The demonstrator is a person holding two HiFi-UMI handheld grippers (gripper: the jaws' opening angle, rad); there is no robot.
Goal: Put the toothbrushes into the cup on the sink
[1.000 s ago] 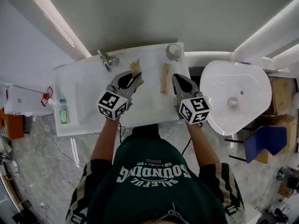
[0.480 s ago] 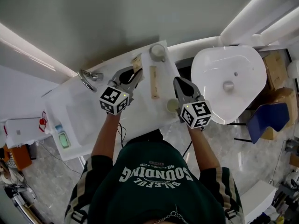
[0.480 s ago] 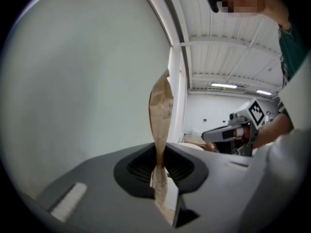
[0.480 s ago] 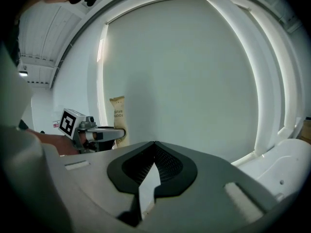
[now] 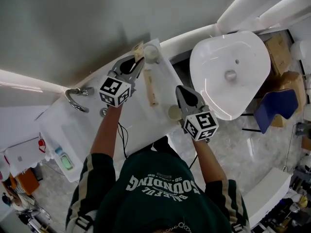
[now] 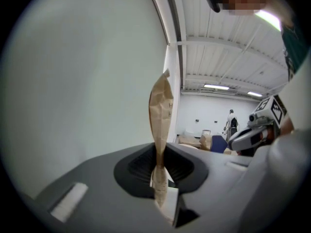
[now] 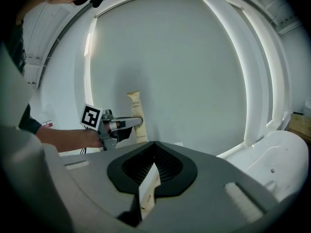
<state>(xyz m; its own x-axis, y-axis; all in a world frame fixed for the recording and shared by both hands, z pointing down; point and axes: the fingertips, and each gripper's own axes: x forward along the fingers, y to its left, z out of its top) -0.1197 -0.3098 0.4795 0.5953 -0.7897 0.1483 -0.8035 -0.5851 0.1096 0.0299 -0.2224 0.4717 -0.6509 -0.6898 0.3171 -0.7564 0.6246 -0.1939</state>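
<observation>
While pinched low down in the clenched left gripper [image 5: 137,61], paper-wrapped toothbrush [image 5: 139,48] upright, long axis vertical, free end up, just left of the cup [image 5: 151,54] at the sink counter's [image 5: 131,118] far edge. Second toothbrush [image 5: 150,87] flat on the counter, lengthwise near to far. Right gripper [image 5: 181,89] clamped on a paper packet [image 7: 148,188].

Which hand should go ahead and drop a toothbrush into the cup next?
Left. The left claw grips a wrapped toothbrush right beside the cup. The right claw sits farther off, by the counter's front edge, pinching only a paper scrap.
</observation>
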